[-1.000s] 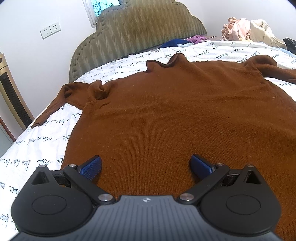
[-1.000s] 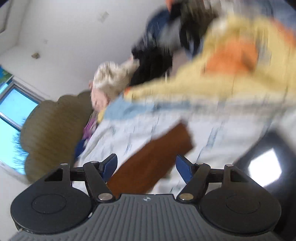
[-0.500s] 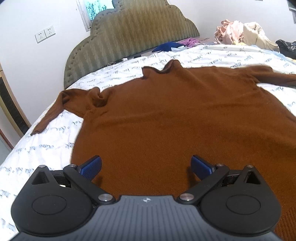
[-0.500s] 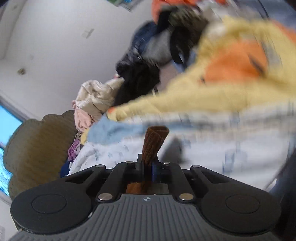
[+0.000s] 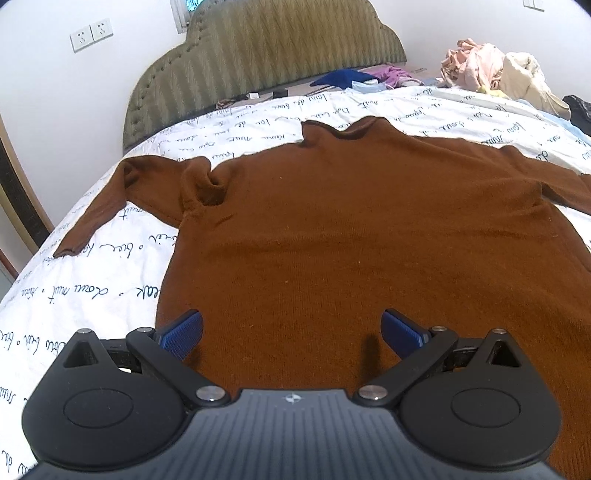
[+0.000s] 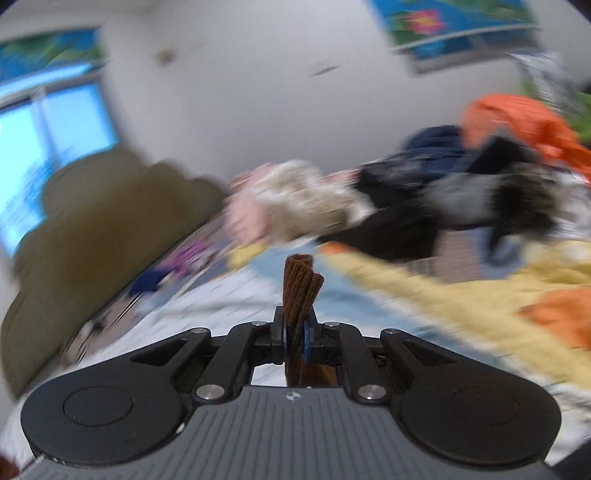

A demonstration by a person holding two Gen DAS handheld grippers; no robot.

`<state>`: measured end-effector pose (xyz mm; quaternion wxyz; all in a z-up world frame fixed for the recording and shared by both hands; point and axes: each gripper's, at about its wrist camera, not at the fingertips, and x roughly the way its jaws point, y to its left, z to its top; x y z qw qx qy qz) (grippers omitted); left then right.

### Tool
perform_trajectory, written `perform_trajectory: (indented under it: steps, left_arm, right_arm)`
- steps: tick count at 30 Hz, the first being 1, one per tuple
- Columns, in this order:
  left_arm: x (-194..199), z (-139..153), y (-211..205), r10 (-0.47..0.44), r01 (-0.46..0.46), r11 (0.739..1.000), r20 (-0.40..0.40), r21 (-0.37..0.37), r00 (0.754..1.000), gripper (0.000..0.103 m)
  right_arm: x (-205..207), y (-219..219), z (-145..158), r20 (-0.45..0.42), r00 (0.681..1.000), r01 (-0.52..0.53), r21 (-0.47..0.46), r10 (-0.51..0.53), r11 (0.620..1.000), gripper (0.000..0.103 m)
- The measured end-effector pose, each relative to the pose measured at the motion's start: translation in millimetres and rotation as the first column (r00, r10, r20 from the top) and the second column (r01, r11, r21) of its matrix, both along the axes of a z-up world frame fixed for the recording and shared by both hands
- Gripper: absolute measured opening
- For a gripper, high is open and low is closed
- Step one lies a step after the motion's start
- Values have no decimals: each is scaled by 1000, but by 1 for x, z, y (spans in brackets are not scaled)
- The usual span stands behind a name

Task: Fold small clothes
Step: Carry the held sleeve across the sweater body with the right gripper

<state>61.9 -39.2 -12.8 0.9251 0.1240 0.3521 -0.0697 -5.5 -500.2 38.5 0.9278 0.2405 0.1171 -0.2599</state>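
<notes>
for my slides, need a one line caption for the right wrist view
Right gripper jaws shut on a brown ribbed sleeve cuff, blurred clothes pile beyond.

Your room: a bed against a white wall.
You see the olive padded headboard [image 5: 280, 55], the white sheet [image 5: 92, 280] with dark handwriting print, two wall sockets [image 5: 91, 34], a bright window [image 6: 40, 147], and a pile of clothes [image 5: 495, 70] far right.

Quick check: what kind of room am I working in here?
Most likely a bedroom: a padded headboard, a bed with a script-printed sheet under the brown sweater, and clothes piled at the far edge.
</notes>
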Motion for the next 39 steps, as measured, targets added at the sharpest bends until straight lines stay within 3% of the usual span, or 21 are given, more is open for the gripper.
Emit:
perform_trajectory:
  steps: [7,12,18,21,28,39]
  left_arm:
    - [-2,-2,5,16,-16,1000,8,17,1000,103]
    - [4,-4,10,35,-35,999,11,11,999,103]
    - [11,-11,16,57,-57,998,1,3,998,103]
    - [14,-15,17,60,-60,998,-8,-3,998,103]
    - [17,-18,20,61,-61,998,-17,-24,998,103]
    - [17,-22,19,58,-58,998,-5,-17,998,103]
  right_arm:
    - [77,97,2,-106,968,-241,-147,227,959,14]
    - [106,148,-6,-169,938,-332,-203,301,921,14]
    - [129,174,-21,-203,927,-351,-180,315,919,14]
    - [143,183,-25,-232,928,-342,-212,293,916,14]
    - [174,216,-27,-270,910,-385,-269,314,883,14]
    - [200,269,-26,-296,871,-469,-266,392,842,14]
